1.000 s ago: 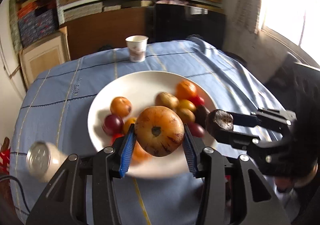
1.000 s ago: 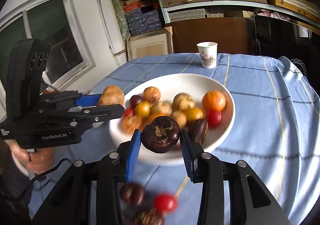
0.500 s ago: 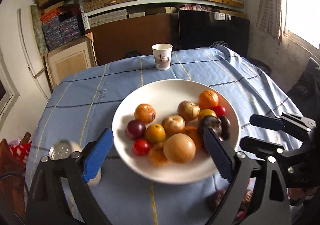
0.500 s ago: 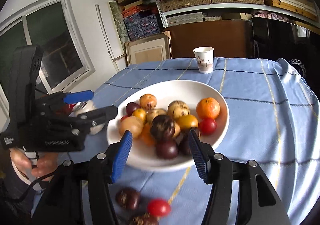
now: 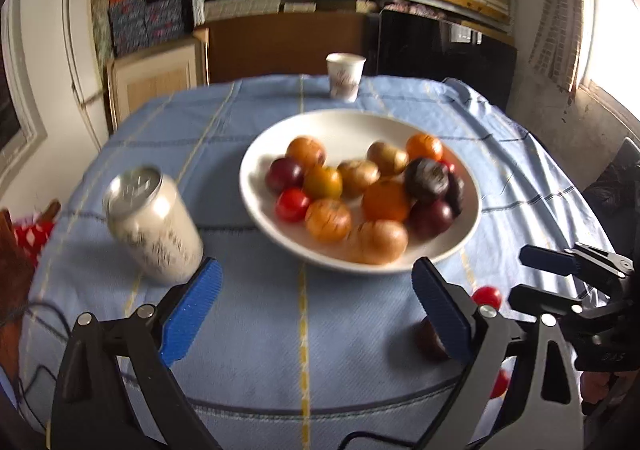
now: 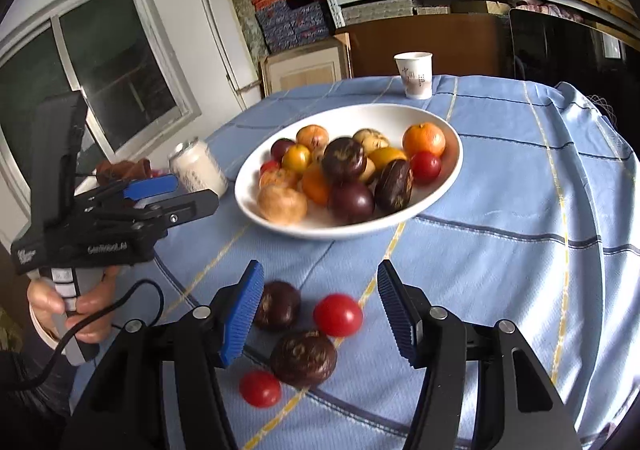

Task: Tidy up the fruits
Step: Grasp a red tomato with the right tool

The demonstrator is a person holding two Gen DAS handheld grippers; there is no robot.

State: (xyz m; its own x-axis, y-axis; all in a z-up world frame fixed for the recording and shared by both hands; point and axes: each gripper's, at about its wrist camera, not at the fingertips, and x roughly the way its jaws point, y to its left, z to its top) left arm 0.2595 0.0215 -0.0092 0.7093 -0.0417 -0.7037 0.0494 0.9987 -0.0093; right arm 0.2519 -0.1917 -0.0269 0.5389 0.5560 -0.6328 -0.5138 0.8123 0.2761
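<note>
A white bowl (image 5: 340, 121) (image 6: 360, 117) on the blue tablecloth holds several orange, tan, red and dark fruits. Among them lie a tan round fruit (image 5: 380, 242) (image 6: 282, 203) at the near rim and a dark purple fruit (image 5: 426, 177) (image 6: 344, 159) on top. My left gripper (image 5: 316, 270) (image 6: 192, 191) hovers before the bowl, its jaws opening wide with nothing between them. My right gripper (image 6: 320, 274) (image 5: 524, 274) stands open above loose fruit on the cloth: a red tomato (image 6: 338, 314) (image 5: 486, 296), two dark fruits (image 6: 280, 306) (image 6: 304, 358) and another tomato (image 6: 260, 388).
A silver drink can (image 5: 154, 226) (image 6: 198, 169) stands left of the bowl, close to my left fingers. A paper cup (image 5: 345, 75) (image 6: 414, 73) sits at the table's far side. Shelves, boxes and windows surround the table. A hand (image 6: 80, 302) grips the left tool.
The left gripper let go of the tan fruit and the right let go of the dark fruit; both now lie in the bowl. Both grippers opened and drew back toward the near table edge.
</note>
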